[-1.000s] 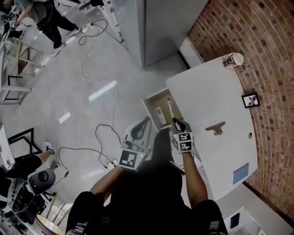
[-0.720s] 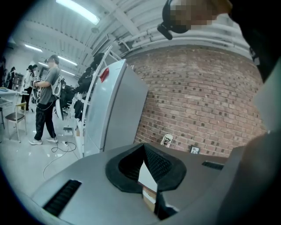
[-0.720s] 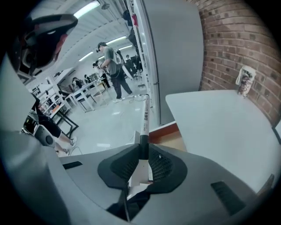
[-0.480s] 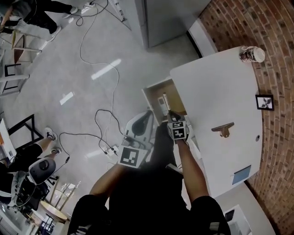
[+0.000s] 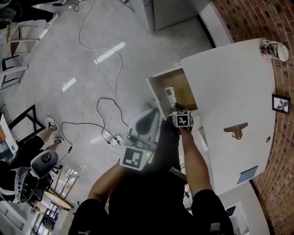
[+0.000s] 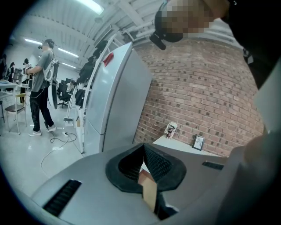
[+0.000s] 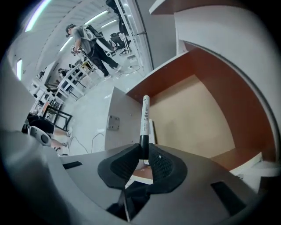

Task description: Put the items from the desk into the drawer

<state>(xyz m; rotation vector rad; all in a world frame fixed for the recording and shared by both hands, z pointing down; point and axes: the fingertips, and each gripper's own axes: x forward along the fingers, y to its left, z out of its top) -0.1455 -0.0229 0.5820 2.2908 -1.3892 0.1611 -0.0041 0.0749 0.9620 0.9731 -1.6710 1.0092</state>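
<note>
My right gripper [image 7: 145, 154] is shut on the black end of a white marker pen [image 7: 144, 116]. The pen points steeply down into the open wooden drawer [image 7: 197, 114]. A flat white item [image 7: 152, 126] lies in the drawer under the pen. In the head view the right gripper [image 5: 178, 111] hangs over the drawer [image 5: 183, 94] at the near edge of the white desk [image 5: 225, 87]. My left gripper [image 5: 148, 118] is out over the floor left of the drawer. Its jaws [image 6: 142, 154] meet with nothing between them.
On the desk stand a paper cup [image 5: 274, 49], a small picture frame [image 5: 281, 103], a brown wooden object [image 5: 236, 130] and a blue card [image 5: 248, 174]. A brick wall runs behind the desk. Cables [image 5: 108, 114] trail across the floor, and a grey cabinet [image 5: 170, 13] stands beyond the drawer.
Both grippers have sunk. The right one tipped further down and carried the pen from above the desk edge into the drawer opening.
</note>
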